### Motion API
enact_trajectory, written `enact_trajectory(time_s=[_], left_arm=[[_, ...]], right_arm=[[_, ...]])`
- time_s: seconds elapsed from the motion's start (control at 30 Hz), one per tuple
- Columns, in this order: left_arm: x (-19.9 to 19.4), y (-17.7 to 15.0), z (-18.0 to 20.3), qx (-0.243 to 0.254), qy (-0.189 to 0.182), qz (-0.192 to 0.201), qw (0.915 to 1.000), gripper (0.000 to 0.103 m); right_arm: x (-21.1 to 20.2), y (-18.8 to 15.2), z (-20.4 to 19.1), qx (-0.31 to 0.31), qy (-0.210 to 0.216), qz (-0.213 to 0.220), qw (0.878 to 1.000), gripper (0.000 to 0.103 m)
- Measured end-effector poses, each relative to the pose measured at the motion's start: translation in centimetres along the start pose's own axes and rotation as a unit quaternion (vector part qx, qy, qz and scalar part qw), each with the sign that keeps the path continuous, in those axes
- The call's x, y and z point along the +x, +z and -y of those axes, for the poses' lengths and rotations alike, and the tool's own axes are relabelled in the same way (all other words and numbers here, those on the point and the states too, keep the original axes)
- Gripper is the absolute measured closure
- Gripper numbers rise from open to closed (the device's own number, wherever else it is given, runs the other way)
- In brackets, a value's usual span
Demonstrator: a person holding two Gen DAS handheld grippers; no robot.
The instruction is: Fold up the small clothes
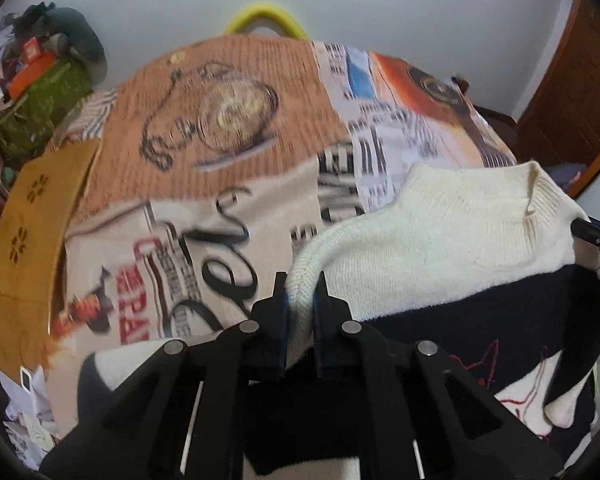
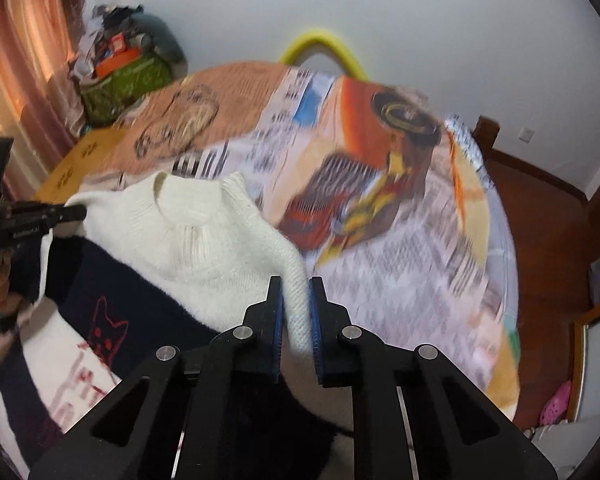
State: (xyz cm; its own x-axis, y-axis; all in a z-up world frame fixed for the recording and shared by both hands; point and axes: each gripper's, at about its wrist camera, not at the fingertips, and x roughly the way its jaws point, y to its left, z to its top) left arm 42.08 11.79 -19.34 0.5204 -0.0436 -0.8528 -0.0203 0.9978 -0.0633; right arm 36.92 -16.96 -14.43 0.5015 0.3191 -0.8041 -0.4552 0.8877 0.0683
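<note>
Left tool [image 1: 300, 296] & right tool [image 2: 296, 300] each clamped on cream-navy sweater [image 2: 204, 236] shoulders over bed [image 2: 400, 280].

Bed under a printed blanket [image 2: 400, 248], cream-and-navy sweater [image 2: 204, 248] draped on its near side.

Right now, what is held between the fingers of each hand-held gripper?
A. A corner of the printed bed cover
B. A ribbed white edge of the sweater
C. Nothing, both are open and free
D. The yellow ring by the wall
B: the left hand-held gripper and the right hand-held gripper each have their fingers closed on a ribbed white edge of the white and navy sweater, which lies over the printed bed cover.
</note>
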Motion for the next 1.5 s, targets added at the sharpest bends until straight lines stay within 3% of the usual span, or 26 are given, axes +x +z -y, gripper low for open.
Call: enact_trajectory(time_s=[0.13,0.27,0.33,0.37,0.6,0.87,1.13,1.23,1.3,1.43,1.5], left_arm=[[2.0,2.0,-0.2,-0.009,0.011,-0.011,0.9998,0.089],[2.2,1.5,-0.4,-0.007,0.034,-0.01,0.9993,0.069],[1.5,1.0,-1.1,-0.012,0.031,-0.003,0.9994,0.058],[1.0,0.8,-1.4,-0.016,0.031,0.001,0.9994,0.053],[-5.7,-2.4,-6.2,-0.076,0.019,0.032,0.9964,0.038],[-11.1,-9.5,-10.7,-0.125,0.034,0.025,0.9913,0.034],[-13.5,-18.0,-14.3,-0.203,0.026,-0.004,0.9788,0.034],[-13.9,-21.5,-15.5,-0.241,0.016,-0.017,0.9703,0.034],[-14.0,-23.3,-16.1,-0.261,0.005,-0.02,0.9652,0.034],[-13.4,-26.3,-16.8,-0.306,-0.005,-0.04,0.9512,0.034],[-12.9,-27.5,-16.6,-0.326,-0.032,-0.051,0.9433,0.034]], right_arm=[[2.1,2.8,0.1,0.002,-0.033,0.001,0.999,0.091],[2.9,3.3,-0.1,0.003,-0.068,0.003,0.998,0.09],[2.3,3.1,-0.1,0.01,-0.05,0.008,0.999,0.086],[1.9,3.0,-0.3,0.013,-0.044,0.009,0.999,0.079],[-2.4,0.2,-3.2,0.011,0.014,0.043,0.999,0.051],[-3.2,-4.0,-6.9,0.005,0.063,0.021,0.998,0.041],[0.7,-8.5,-9.9,0.003,0.098,-0.055,0.994,0.039],[2.5,-10.0,-10.1,0.009,0.093,-0.088,0.992,0.039],[3.7,-10.6,-9.4,0.019,0.111,-0.11,0.988,0.039],[3.1,-10.5,-8.0,0.042,0.111,-0.096,0.988,0.039],[2.2,-10.5,-7.5,0.049,0.098,-0.08,0.991,0.039]])
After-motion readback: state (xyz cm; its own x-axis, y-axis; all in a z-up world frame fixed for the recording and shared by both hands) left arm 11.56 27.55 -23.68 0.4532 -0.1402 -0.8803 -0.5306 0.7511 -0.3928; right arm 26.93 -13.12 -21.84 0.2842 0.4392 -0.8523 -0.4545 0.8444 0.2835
